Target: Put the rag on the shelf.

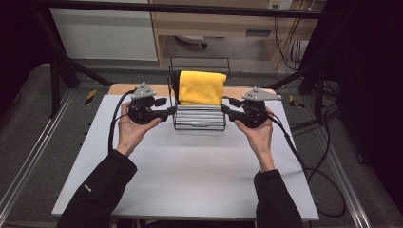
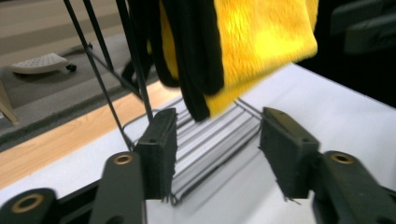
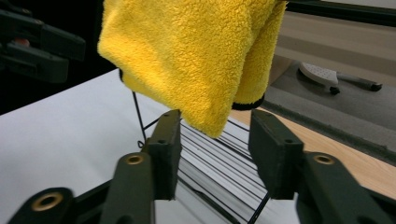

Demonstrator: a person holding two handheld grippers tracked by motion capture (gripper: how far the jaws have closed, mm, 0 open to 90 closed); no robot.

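Both tongs, left [image 1: 167, 113] and right [image 1: 226, 111], gape apart, empty, flanking the yellow towel [image 1: 201, 87] at upper centre: soft, light, floppy. Likely best pinched at its hanging corners.

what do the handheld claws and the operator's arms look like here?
Both the left claw and the right claw are black, each topped by a grey three-cornered plate. Black cables trail from each. Jaws are flat black blocks on arms with brass-coloured rivets. The person wears black long sleeves.
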